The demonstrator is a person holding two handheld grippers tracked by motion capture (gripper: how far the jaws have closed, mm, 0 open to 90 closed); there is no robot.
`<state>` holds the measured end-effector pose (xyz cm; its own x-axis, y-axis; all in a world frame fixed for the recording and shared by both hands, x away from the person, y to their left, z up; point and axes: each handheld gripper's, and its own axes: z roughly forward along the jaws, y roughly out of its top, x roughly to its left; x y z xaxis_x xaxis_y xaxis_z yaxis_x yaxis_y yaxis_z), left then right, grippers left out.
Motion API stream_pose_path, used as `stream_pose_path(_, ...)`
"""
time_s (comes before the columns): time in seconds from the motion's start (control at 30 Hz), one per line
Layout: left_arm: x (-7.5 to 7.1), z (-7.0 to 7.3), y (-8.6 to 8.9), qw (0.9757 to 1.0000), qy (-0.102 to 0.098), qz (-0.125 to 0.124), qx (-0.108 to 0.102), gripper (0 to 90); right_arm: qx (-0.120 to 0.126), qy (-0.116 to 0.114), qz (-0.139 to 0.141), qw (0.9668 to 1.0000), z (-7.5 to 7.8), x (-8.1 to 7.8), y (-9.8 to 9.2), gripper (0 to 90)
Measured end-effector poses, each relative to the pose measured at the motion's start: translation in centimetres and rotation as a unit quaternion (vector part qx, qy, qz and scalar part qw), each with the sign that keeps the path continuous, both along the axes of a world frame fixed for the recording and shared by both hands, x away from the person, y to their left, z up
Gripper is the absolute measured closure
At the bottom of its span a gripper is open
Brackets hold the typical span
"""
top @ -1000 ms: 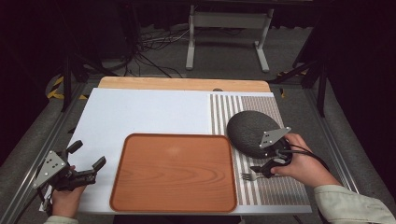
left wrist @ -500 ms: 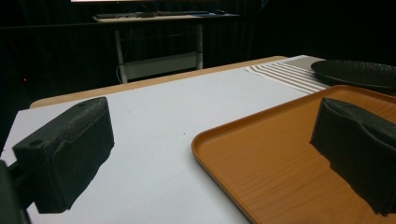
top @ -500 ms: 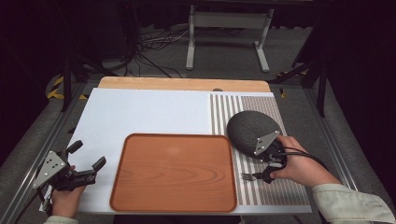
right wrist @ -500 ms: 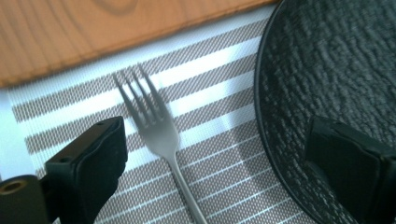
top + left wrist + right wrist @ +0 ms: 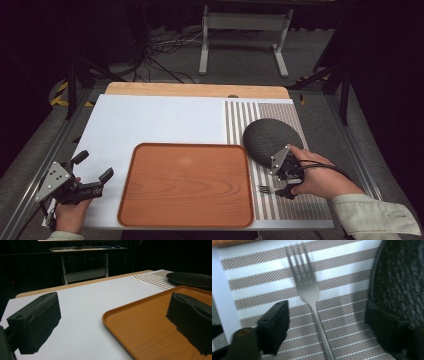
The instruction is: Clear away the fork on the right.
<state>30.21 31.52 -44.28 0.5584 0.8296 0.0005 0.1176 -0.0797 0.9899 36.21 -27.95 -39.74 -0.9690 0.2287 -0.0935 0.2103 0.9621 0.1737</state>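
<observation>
Fingers (image 5: pixel 274 327) of my right gripper (image 5: pixel 329 330) stand apart on either side of the fork (image 5: pixel 308 290), jaws just closing in but not yet pressing on its handle, which runs straight up between them, tines pointing away from me. It lies on the striped placemat (image 5: pixel 280 210) near the table's right front corner, just beside the dark plate (image 5: pixel 267 137); my left gripper (image 5: pixel 87 182) waits open by the wooden tray (image 5: pixel 187 185), well apart. Fork's handle end is cut off below.
</observation>
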Motion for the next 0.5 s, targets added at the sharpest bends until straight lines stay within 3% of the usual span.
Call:
stream_pose_path(0.13, -0.02, 0.01, -0.01, 1.0, 0.0, 0.0, 0.0, 0.2, -0.027, 0.017, 0.029, 0.9991, -0.32, -0.01, 0.03, 31.0)
stream_pose_path(0.23, -0.01, 0.0, -0.02, 1.0, 0.0, 0.0, 0.0, 0.2, -0.039, 0.021, 0.036, 0.9984, -0.49, 0.01, 0.01, 36.5)
stream_pose_path(0.37, 0.01, -0.02, -0.05, 1.0, 0.001, -0.001, 0.0, 0.2, -0.071, 0.047, 0.045, 0.9953, -0.76, 0.16, -0.05, 50.6)
stream_pose_path(0.47, 0.03, -0.03, -0.05, 1.0, 0.001, -0.001, 0.0, 0.2, -0.082, 0.047, 0.054, 0.9941, -0.94, 0.22, -0.05, 53.1)
stream_pose_path(0.5, 0.03, -0.03, -0.05, 1.0, 0.001, 0.0, 0.0, 0.3, -0.095, 0.048, 0.066, 0.9922, -1.05, 0.34, 0.02, 57.2)
